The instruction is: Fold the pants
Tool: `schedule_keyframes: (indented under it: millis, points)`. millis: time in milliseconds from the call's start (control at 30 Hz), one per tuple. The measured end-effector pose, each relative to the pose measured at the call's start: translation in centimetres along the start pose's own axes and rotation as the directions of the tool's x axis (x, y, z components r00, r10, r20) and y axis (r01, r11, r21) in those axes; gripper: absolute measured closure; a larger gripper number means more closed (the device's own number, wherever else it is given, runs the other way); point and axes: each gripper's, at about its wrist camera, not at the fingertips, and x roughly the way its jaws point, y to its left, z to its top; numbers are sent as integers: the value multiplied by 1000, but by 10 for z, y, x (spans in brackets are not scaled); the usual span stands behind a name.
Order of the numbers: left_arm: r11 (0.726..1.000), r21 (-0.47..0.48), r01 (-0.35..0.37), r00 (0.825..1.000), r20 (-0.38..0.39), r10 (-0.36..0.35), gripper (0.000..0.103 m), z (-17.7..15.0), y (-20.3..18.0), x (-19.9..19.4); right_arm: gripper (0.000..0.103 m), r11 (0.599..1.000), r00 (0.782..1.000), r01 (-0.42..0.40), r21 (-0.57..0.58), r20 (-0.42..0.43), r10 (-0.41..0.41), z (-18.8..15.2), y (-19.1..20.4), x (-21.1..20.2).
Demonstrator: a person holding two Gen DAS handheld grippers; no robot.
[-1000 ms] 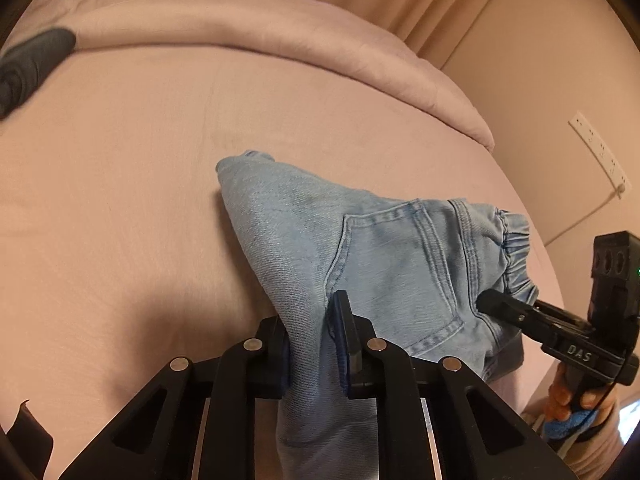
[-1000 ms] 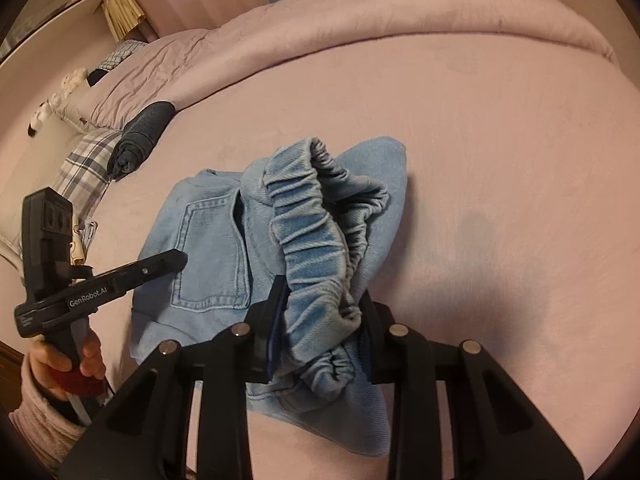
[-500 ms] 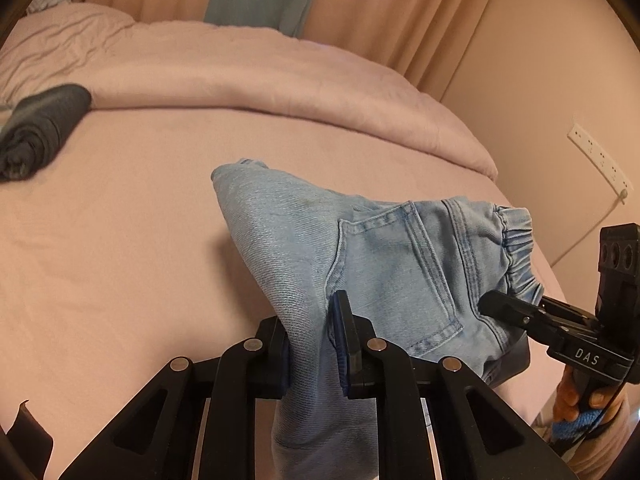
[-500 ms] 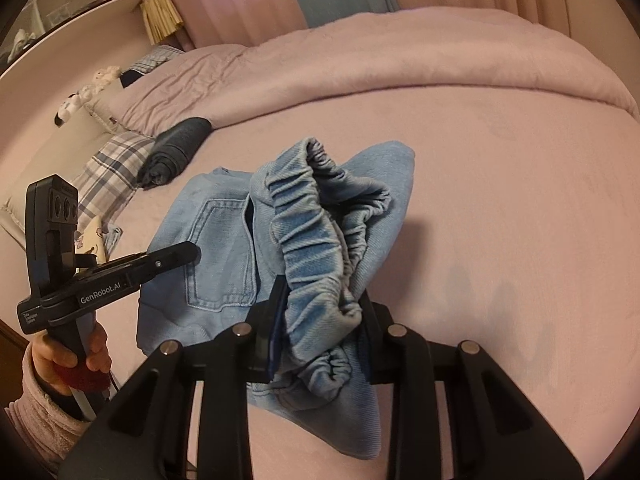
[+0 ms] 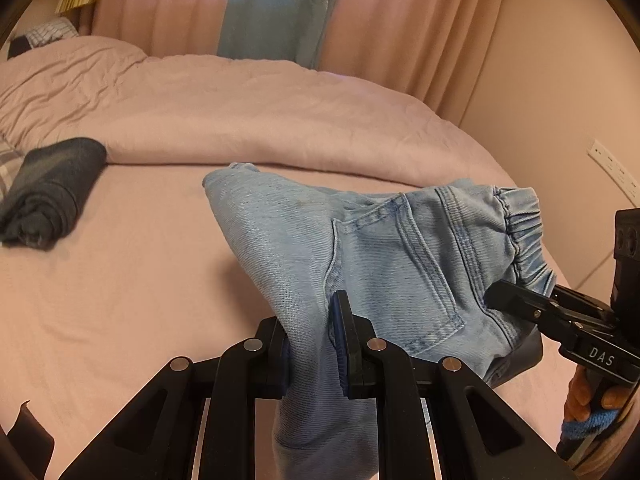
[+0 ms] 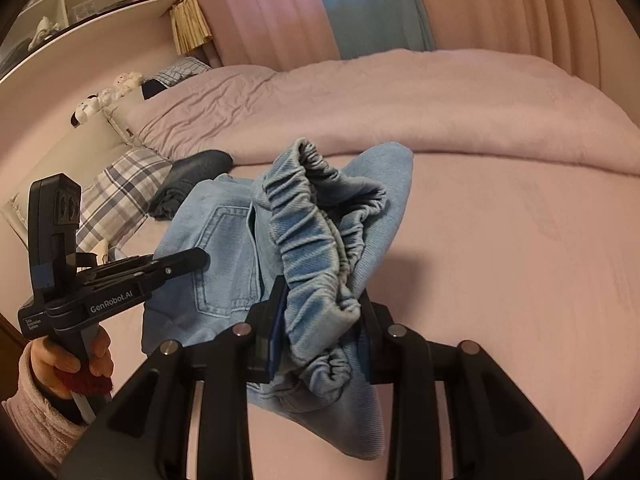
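Light blue denim pants (image 5: 384,248) with a back pocket and an elastic waistband hang folded between my two grippers above a pink bed. My left gripper (image 5: 314,340) is shut on the folded leg fabric. My right gripper (image 6: 320,324) is shut on the gathered elastic waistband (image 6: 316,240). In the left wrist view the right gripper (image 5: 496,300) bites the waistband edge at the right. In the right wrist view the left gripper (image 6: 200,258) reaches in over the pocket side of the pants (image 6: 224,256).
A dark rolled garment (image 5: 52,188) lies on the bed (image 5: 120,280) at the left, also in the right wrist view (image 6: 192,180). A bunched pink duvet (image 5: 240,112) runs along the far side. A plaid pillow (image 6: 116,192), curtains and a wall socket (image 5: 612,168) border the bed.
Both grippers have risen with the pants in them. The views have tilted up, so the curtains and the dark garment now show more.
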Motion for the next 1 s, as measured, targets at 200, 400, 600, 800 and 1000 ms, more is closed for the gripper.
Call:
schedule_keyframes:
  millis: [200, 400, 600, 800, 1000]
  points:
    - [1000, -1, -6, 1000, 3, 6, 88, 14, 9, 12, 73, 1000, 1000, -7, -15, 9, 7, 21, 1, 16]
    - [1000, 7, -15, 1000, -10, 15, 88, 29, 16, 30, 73, 1000, 1000, -10, -4, 6, 10, 33, -4, 35]
    - [1000, 20, -21, 999, -30, 22, 88, 37, 15, 48, 73, 1000, 1000, -6, 13, -1, 6, 40, -13, 51]
    - [1000, 23, -20, 999, -44, 21, 88, 39, 11, 61, 73, 1000, 1000, 2, 26, -10, -2, 45, -20, 62]
    - [999, 35, -27, 998, -62, 29, 88, 43, 8, 72, 73, 999, 1000, 9, 40, -21, -8, 48, -29, 71]
